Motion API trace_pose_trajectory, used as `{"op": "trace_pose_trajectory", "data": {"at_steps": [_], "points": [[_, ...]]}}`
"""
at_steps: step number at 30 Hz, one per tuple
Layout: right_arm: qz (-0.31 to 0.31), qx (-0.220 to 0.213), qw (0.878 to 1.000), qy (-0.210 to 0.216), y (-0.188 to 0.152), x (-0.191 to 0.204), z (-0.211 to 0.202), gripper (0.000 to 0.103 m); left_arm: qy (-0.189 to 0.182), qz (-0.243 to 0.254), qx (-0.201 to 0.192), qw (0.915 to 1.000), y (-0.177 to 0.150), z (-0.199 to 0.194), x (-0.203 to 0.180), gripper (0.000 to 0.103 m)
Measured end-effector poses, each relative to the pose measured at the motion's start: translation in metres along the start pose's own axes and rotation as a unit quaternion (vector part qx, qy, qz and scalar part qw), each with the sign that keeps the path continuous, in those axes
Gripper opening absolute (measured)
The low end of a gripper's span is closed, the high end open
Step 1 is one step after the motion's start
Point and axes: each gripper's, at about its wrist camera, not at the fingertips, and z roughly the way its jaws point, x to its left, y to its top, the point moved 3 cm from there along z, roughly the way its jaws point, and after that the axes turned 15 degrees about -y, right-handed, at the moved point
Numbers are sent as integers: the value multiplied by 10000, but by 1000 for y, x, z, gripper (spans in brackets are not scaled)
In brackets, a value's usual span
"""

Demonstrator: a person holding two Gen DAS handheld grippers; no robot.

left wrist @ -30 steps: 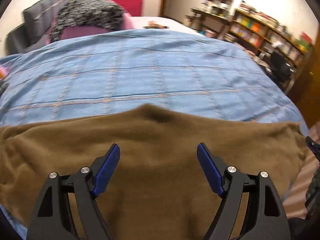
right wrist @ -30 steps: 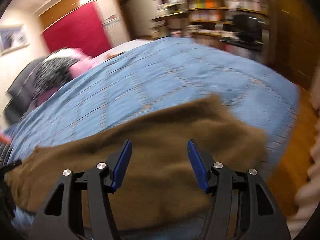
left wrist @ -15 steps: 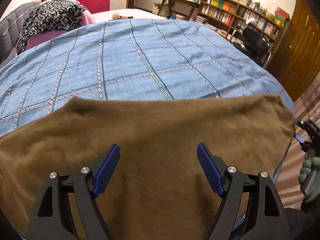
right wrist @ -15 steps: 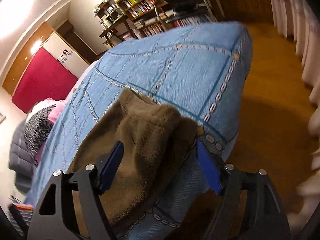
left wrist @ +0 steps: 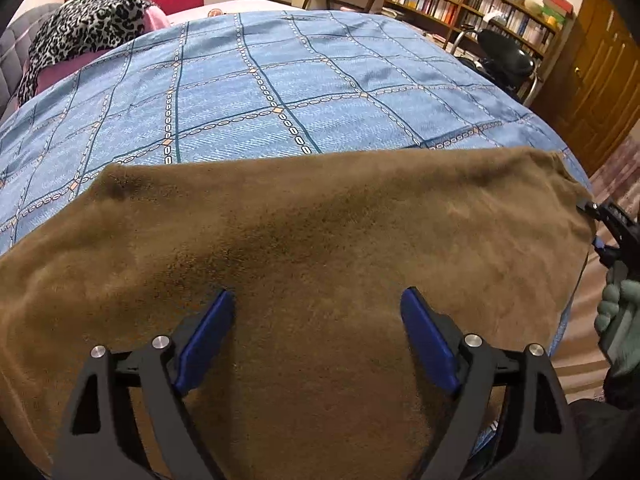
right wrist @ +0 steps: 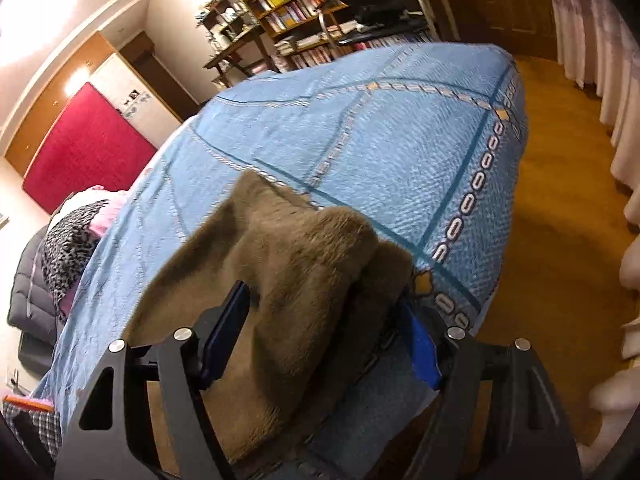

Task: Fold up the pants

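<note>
The brown pants (left wrist: 320, 240) were laid along the bed's (left wrist: 280, 92) near edge, long axis running left to right. The left gripper (left wrist: 316, 320) was held spread above them; the right gripper's (right wrist: 324, 320) jaws, just closing, straddled the right end, unpressed.

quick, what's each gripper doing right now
Left gripper: jaws have just opened wider, nothing gripped, above the brown pants.
Right gripper: jaws just closing around the pants' end; grip cannot be told.

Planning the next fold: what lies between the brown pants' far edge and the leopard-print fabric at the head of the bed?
Only bare blue checked bedspread separates the brown pants from the leopard-print fabric; the left wrist view shows it.
</note>
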Motion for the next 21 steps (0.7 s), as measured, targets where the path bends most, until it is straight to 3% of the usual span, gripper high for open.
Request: {"op": "trace_pose_trajectory", "data": {"at_steps": [2, 3, 4, 8, 11, 15, 18, 21], "points": [[-72, -30, 10000, -8, 1, 2, 0, 52, -5, 27, 10, 10000, -1, 0, 0, 85], [-129, 20, 9999, 102, 1, 6, 1, 30, -24, 6, 5, 10000, -1, 0, 1, 85], [-225, 92, 9994, 237, 2, 13, -1, 21, -44, -24, -13, 10000, 0, -2, 2, 85], [-704, -261, 9955, 582, 6, 44, -34, 18, -95, -198, -216, 9995, 8, -16, 8, 85], [-1240, -647, 9857, 937, 6, 79, -68, 18, -249, -379, -389, 9982, 16, -27, 12, 85], [-2027, -1009, 9613, 1572, -9, 137, -109, 18, -662, -676, -641, 9934, 27, -43, 15, 85], [-2447, -968, 9435, 2016, -28, 181, -120, 18, -942, -782, -749, 9896, 33, -51, 12, 86], [-2790, -878, 9288, 2277, -49, 209, -130, 18, -954, -735, -883, 9888, 35, -60, 11, 86]]}}
